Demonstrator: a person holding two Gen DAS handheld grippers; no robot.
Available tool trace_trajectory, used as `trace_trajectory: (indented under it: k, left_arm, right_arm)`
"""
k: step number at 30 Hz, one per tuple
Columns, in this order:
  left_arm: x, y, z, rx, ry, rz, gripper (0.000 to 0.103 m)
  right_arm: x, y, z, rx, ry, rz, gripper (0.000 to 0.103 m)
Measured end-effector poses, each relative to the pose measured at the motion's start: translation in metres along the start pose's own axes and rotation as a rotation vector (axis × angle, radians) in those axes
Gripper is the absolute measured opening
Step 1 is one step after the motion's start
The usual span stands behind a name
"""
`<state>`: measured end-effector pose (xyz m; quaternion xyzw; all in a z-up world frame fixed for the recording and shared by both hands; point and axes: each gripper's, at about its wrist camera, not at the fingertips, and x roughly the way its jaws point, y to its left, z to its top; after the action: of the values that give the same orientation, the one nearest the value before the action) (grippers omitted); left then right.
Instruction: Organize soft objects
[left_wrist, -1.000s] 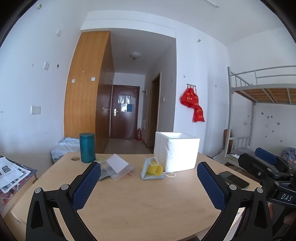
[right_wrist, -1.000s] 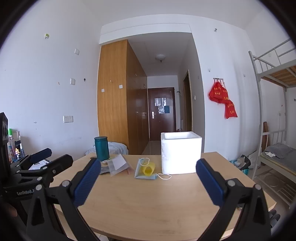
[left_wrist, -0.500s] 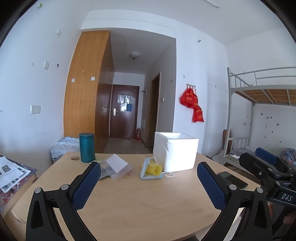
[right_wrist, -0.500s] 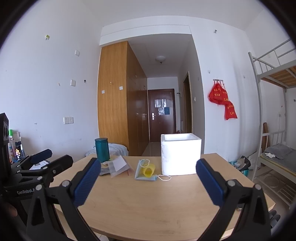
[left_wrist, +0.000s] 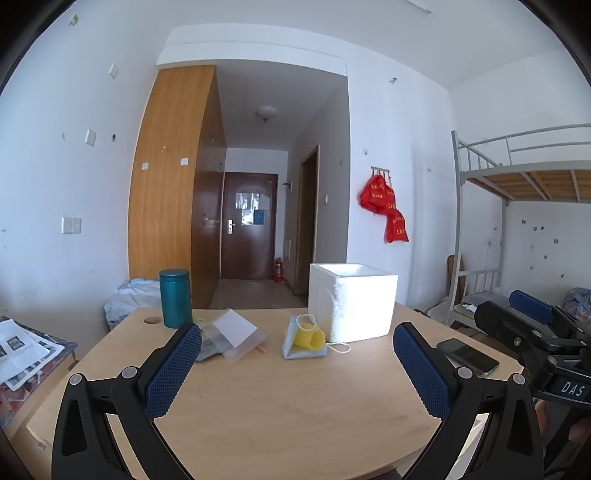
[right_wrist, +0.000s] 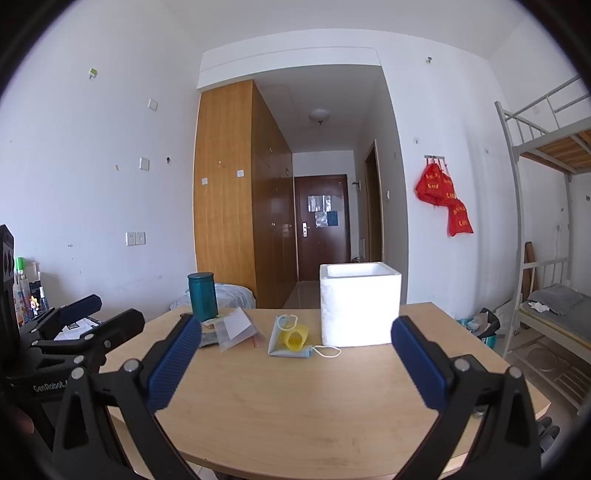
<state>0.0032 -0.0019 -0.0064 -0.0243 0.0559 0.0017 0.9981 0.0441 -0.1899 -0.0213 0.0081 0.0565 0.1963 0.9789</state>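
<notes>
Mask (left_wrist: 303, 343) with a yellow net sleeve (left_wrist: 312, 335) on it lies mid-desk (left_wrist: 280, 402), touching the white foam box (left_wrist: 352, 301) on its right; clear bags (left_wrist: 236, 334) sit further left. Both tongs, left (left_wrist: 297, 369) and right (right_wrist: 295, 365), hover near, wide open, empty. Nothing is picked yet; next likely reach for the mask.

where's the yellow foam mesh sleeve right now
The yellow foam mesh sleeve lies on the pale blue face mask mid-table in both wrist views, just left of the white foam box, right of the clear plastic bags.
</notes>
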Motion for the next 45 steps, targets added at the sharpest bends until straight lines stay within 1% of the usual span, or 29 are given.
trace_trajectory:
  k: [15,20,35,45]
  left_arm:
    - [0.013,0.004,-0.002,-0.012,0.029,-0.007,0.103]
    - [0.015,0.005,0.0,-0.011,0.028,-0.004,0.103]
    - [-0.005,0.002,0.005,-0.003,-0.022,0.004,0.103]
    - [-0.005,0.0,0.004,-0.012,-0.009,0.005,0.103]
  right_arm:
    - [0.012,-0.003,-0.004,0.001,0.031,-0.007,0.103]
    - [0.013,-0.003,-0.004,0.001,0.033,-0.007,0.103]
    - [-0.001,0.004,0.002,-0.021,-0.011,0.001,0.103]
    - [0.006,0.003,0.0,-0.019,0.0,0.01,0.103]
